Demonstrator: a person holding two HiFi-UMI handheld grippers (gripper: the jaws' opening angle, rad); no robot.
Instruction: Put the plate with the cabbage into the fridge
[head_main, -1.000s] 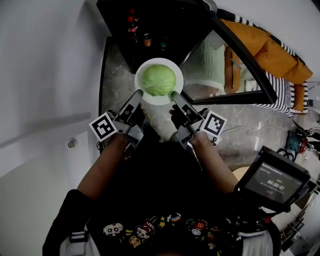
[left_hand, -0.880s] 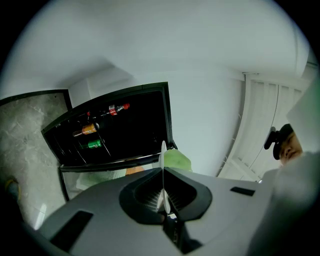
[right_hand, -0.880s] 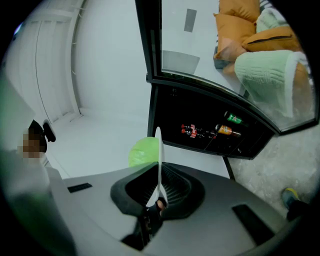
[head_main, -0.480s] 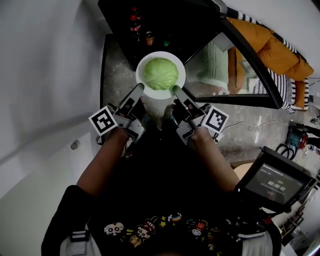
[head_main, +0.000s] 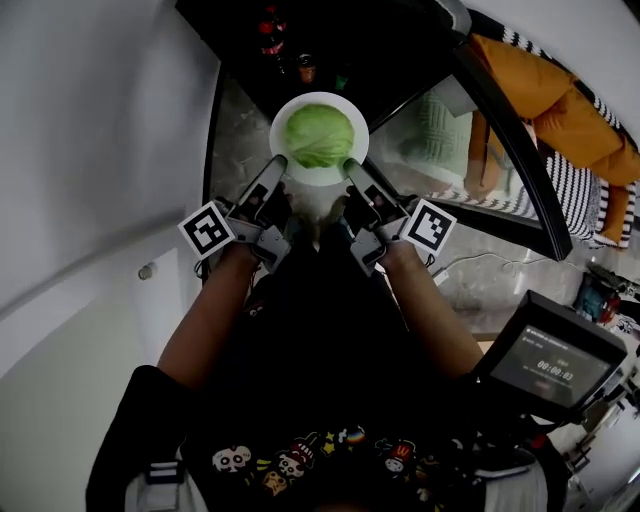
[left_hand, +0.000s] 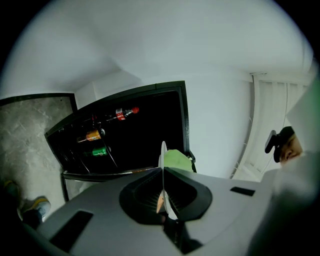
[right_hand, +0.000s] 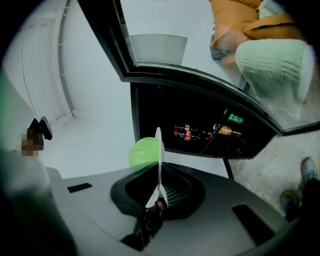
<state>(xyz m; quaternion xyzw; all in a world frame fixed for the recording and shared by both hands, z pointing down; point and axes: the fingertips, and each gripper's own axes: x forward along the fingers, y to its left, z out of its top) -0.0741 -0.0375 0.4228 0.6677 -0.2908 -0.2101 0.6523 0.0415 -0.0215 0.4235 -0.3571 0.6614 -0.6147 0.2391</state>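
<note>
A white plate (head_main: 338, 108) carries a pale green cabbage (head_main: 319, 134) and hangs in the air in front of the dark open fridge (head_main: 330, 40). My left gripper (head_main: 277, 164) is shut on the plate's near left rim, and my right gripper (head_main: 351, 166) is shut on its near right rim. In the left gripper view the plate (left_hand: 163, 159) shows edge-on between the jaws, the cabbage (left_hand: 176, 159) behind it. The right gripper view shows the plate (right_hand: 158, 155) edge-on too, with the cabbage (right_hand: 144, 152) to its left.
Bottles and cans (head_main: 272, 37) stand on the fridge's shelves, also seen as bottles (left_hand: 124, 113) in the left gripper view. The glass fridge door (head_main: 480, 150) swings open to the right. A white wall (head_main: 90, 140) is at the left. A device with a screen (head_main: 548, 365) sits lower right.
Both grippers have carried the plate with the cabbage a little farther up the view, toward the fridge opening. Their hold on the rim is unchanged.
</note>
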